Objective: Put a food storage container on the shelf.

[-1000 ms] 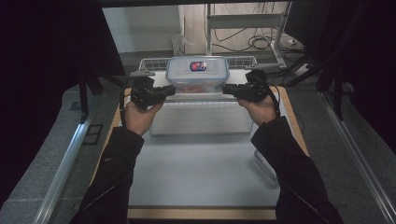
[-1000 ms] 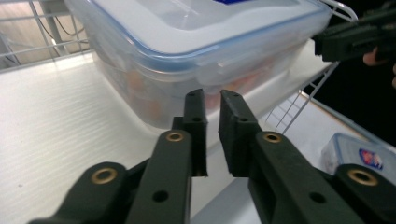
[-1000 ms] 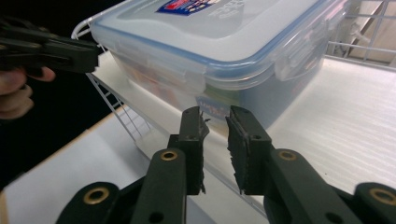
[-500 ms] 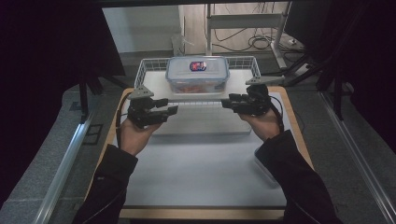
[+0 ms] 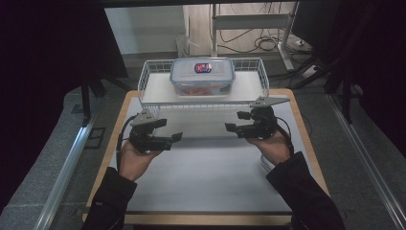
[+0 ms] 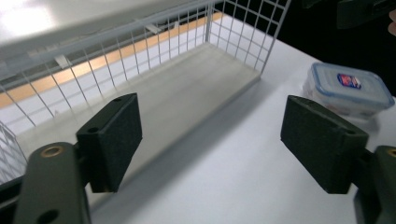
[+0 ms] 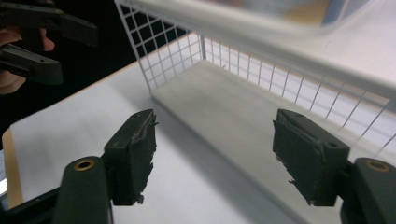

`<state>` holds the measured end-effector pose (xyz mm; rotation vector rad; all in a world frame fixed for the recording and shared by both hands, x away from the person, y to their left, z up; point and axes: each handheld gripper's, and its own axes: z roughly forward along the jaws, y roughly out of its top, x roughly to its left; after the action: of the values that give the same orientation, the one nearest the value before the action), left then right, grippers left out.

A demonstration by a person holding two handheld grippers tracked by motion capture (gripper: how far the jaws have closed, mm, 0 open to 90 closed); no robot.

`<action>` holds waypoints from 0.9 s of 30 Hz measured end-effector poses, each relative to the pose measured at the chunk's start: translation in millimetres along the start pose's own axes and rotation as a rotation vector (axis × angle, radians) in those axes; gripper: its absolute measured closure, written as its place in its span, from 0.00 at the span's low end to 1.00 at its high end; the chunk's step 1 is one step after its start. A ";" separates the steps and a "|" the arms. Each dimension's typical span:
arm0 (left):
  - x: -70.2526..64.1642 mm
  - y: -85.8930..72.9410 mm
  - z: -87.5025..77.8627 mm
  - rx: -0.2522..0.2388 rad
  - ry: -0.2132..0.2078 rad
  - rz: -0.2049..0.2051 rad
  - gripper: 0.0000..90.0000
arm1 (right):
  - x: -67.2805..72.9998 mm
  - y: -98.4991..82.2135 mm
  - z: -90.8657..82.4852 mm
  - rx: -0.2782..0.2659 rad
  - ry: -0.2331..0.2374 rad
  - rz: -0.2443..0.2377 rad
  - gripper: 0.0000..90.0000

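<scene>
From the high view, found the left gripper [image 5: 173, 140] and the right gripper [image 5: 233, 125] low over the white tabletop [image 5: 206, 177], tips facing each other. Both were released and grasping nothing, having just been spreading their jaws. Saw the clear plastic box with a blue-rimmed lid [image 5: 202, 76] beyond and between the two, well apart from both, sitting on top of the white wire rack [image 5: 143, 91].

Along the left gripper [image 6: 210, 140], looked between wide-set black pads at bare tabletop; touched nothing. Met the rack's mesh and lower shelf ahead, toward the left-hand jaw, its top blurred and cut off. Noticed a second clear, blue-lidded box [image 6: 345, 88] beyond the right-hand jaw, and a cropped sliver of the right gripper [image 6: 364, 9] above it.

Along the right gripper [image 7: 215, 154], again found frayed pads wide apart, clasping nothing. Saw the rack ahead and the left gripper [image 7: 42, 42] far past the left-hand jaw. Could not name the smear of colour at the upper edge.
</scene>
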<state>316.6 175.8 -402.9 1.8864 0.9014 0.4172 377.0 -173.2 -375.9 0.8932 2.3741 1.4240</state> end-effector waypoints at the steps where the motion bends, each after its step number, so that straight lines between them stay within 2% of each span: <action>1: -2.0 -3.2 -1.3 -0.004 0.004 -0.001 0.20 | 0.9 -3.6 0.8 0.005 -0.001 -0.004 0.32; 4: -7.4 -13.9 -4.9 -0.007 0.011 -0.004 0.13 | 3.3 -15.4 2.0 0.022 -0.007 -0.014 0.30; 6: -10.7 -22.7 -5.4 -0.016 0.005 -0.024 0.11 | 4.5 -23.8 2.7 0.032 -0.010 -0.015 0.27; 8: -12.3 -32.5 -5.9 -0.006 0.009 -0.024 0.08 | 5.6 -32.0 2.7 0.041 -0.015 -0.016 0.25; 13: -18.4 -59.9 -4.2 -0.001 0.002 -0.029 0.07 | 4.7 -53.2 0.7 0.034 -0.009 -0.005 0.19; 20: -31.7 -85.3 -3.8 0.034 0.067 0.068 0.05 | 7.4 -81.4 -2.7 0.028 -0.034 -0.003 0.12; 22: -35.6 -91.6 -3.8 0.052 0.087 0.087 0.05 | 9.7 -87.7 -4.4 0.026 -0.047 -0.006 0.12; 27: -41.4 -108.2 -3.8 0.073 0.098 0.110 0.04 | 17.4 -101.3 -7.0 0.044 -0.082 -0.027 0.11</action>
<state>242.6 175.5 -492.0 2.0028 0.8907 0.5543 321.3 -202.3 -457.5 0.9095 2.3559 1.3047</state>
